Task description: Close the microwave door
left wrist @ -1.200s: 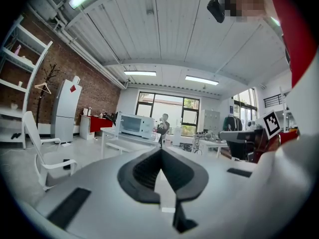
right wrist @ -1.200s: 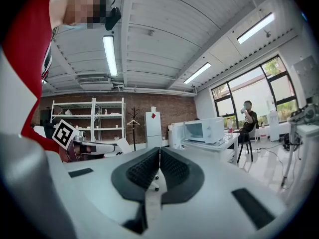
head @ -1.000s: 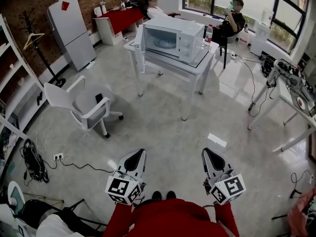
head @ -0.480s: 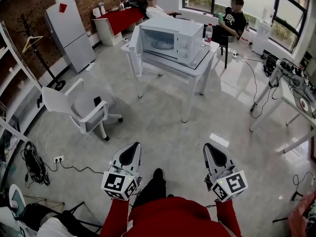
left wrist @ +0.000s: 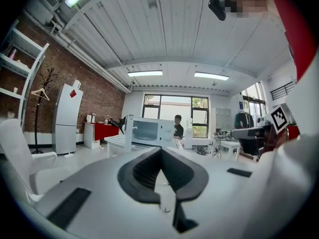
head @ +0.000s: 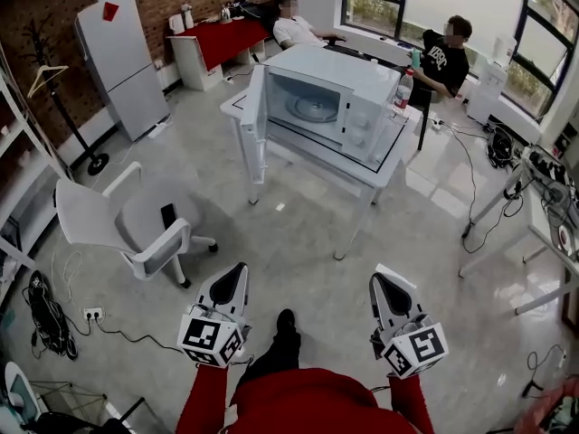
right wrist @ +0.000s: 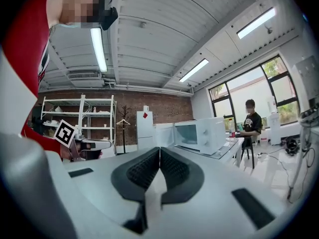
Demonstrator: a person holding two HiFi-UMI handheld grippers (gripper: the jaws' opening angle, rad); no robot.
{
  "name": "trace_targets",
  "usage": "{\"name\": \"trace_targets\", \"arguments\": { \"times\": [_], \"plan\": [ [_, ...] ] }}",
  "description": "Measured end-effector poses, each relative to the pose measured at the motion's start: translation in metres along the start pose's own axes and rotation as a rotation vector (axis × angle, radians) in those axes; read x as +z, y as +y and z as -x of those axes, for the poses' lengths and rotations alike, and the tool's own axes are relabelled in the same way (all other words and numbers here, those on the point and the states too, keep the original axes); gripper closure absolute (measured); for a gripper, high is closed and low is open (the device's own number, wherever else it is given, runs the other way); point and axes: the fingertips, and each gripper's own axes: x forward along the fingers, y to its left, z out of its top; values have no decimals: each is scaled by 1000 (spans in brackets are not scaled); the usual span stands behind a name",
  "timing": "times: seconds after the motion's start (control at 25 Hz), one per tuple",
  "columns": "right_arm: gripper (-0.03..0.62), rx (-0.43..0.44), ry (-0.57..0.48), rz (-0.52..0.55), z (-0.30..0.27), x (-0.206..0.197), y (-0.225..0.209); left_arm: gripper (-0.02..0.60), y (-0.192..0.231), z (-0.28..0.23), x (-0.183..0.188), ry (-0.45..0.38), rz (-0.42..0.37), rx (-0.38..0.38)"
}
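Observation:
A white microwave (head: pixel 339 98) stands on a white table (head: pixel 380 165) well ahead of me, its door (head: pixel 256 123) swung open to the left. It also shows far off as the microwave (left wrist: pixel 149 131) in the left gripper view and the microwave (right wrist: pixel 199 135) in the right gripper view. My left gripper (head: pixel 237 273) and right gripper (head: pixel 380 281) hang low in the head view, far short of the table. Both are shut with nothing between the jaws.
A white swivel chair (head: pixel 118 224) stands at the left, a white fridge (head: pixel 113 57) against the brick wall behind it. Two seated people (head: pixel 448 57) are beyond the table, which bears a bottle (head: pixel 403 89). Another white table (head: pixel 534 233) with cables is at right.
The microwave and table have grown larger and nearer in the head view; I have walked toward them. Both grippers stay shut, held in front of me.

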Motion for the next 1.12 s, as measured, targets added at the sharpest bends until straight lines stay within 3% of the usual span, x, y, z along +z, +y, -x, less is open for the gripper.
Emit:
{"name": "trace_targets", "arguments": {
  "times": [0.36,0.6,0.8,0.92,1.12],
  "plan": [
    [581,-16,24,-6,-127,24,-37,574,88,-102,24,1,-6,-14],
    [580,-28,42,24,-159,33,-57,574,120,-149,23,21,-52,-42],
    [581,-75,58,33,-171,34,-84,571,151,-175,14,43,-12,-35],
    [580,-109,58,36,-175,32,-106,384,162,-189,5,76,3,-25],
    [580,-162,52,49,-186,37,-145,294,167,-217,-6,129,-2,-72]
  ]
}}
